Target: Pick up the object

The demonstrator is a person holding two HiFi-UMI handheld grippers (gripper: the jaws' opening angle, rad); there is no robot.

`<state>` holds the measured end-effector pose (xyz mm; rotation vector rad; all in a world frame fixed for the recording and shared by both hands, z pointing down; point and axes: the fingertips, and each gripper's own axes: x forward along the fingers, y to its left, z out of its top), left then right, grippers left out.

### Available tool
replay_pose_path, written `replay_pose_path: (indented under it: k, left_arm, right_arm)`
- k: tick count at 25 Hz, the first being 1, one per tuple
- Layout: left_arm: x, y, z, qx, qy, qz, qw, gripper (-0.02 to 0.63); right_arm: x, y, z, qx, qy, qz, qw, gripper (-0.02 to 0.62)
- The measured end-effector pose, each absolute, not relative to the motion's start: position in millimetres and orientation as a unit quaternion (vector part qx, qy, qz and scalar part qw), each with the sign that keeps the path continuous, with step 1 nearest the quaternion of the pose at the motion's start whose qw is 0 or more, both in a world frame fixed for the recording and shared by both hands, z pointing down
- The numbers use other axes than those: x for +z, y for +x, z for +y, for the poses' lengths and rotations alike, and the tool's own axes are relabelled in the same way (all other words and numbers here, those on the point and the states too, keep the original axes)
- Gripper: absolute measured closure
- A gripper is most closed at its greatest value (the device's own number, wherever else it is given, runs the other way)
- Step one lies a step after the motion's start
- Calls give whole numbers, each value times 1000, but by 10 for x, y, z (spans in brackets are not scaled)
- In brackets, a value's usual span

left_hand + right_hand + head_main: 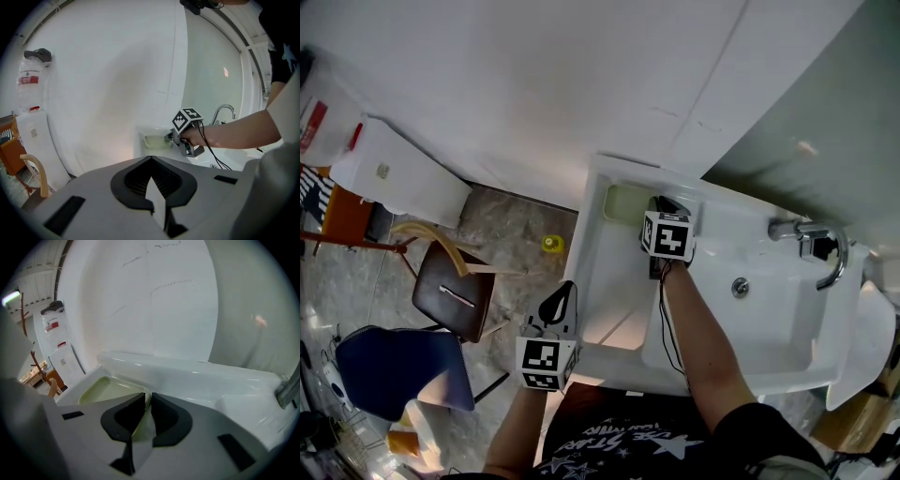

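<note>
The left gripper (151, 159) is hanging closest to the person, below the front edge of the sink (787, 356). Its fingers are resting together with nothing between them, so it is giving no support to what is happening further in.

Beyond it, the right gripper (147, 397) is reaching across the sink's left section. Its fingers are standing very narrow and, as far as its own view shows, are pinching the near rim of the pale green dish (105, 391). The dish is shallow, looks empty, and is sitting in the far left corner of the sink, close under the back ledge.

The main risk is coming from that thin-edge hold. Only a narrow strip of rim is sitting between the pads, so on lifting, the unsupported far side is likely to sag and the dish may pivot or slide out. A wet or soapy rim would make this worse, though the views are not showing whether it is wet. A dropped dish would be falling onto hard glazed sink, where it could clatter or skid.

The corner is also leaving little room, so a tilted lift could catch the dish's far edge against the ledge. The faucet (817, 246) is standing well apart on the right and posing no obstacle.
</note>
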<state>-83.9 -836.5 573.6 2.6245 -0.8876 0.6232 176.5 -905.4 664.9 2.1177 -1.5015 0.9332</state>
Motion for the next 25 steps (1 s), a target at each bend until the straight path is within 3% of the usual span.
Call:
replay_pose_path:
  k: [13,25]
  left_arm:
    - [5611,-879,-8232,211,914,-316,140,591]
    - [5188,-789,-7642,190,910,-348,120,589]
  right_arm:
    - [6324,1718,-8979,329,756,-543,162,563]
    - [5666,1692,-8196,321,734,-587,118,565]
